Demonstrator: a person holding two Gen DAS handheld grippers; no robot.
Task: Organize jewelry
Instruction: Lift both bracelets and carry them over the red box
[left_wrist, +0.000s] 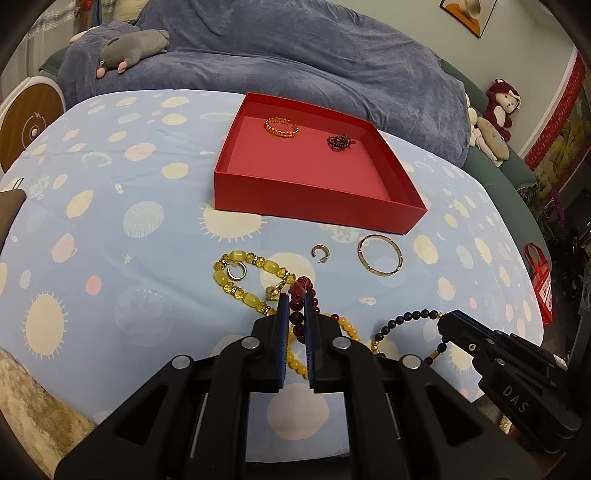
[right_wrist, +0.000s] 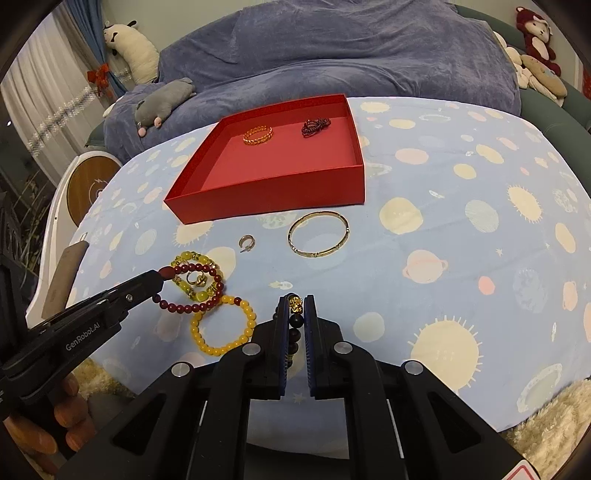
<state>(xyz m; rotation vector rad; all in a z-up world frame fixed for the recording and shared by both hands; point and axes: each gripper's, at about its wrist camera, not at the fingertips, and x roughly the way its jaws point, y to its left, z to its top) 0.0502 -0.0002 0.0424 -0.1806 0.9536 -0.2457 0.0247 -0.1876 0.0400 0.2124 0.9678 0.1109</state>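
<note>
My left gripper (left_wrist: 295, 297) is shut on a dark red bead bracelet (left_wrist: 303, 285), held a little above the planet-print cloth. In the right wrist view the left gripper (right_wrist: 160, 278) comes in from the left, with the red bracelet (right_wrist: 186, 307) hanging from it. My right gripper (right_wrist: 296, 299) is shut on a black bead bracelet (right_wrist: 297, 322) with a gold charm. The left wrist view shows the right gripper (left_wrist: 445, 321) and the black beads (left_wrist: 402, 318) at the right. The red box (left_wrist: 317, 201) (right_wrist: 273, 201) ahead holds an orange chain bracelet (left_wrist: 281, 127) and a dark red chain (left_wrist: 340, 142).
On the cloth lie a gold bangle (left_wrist: 381, 274) (right_wrist: 314, 255), a small hoop earring (left_wrist: 318, 253), a lemon bead bracelet (left_wrist: 272, 266) with rings, and an amber bead bracelet (right_wrist: 254, 318). A blue-covered sofa with a grey plush toy (left_wrist: 133, 48) stands behind the table.
</note>
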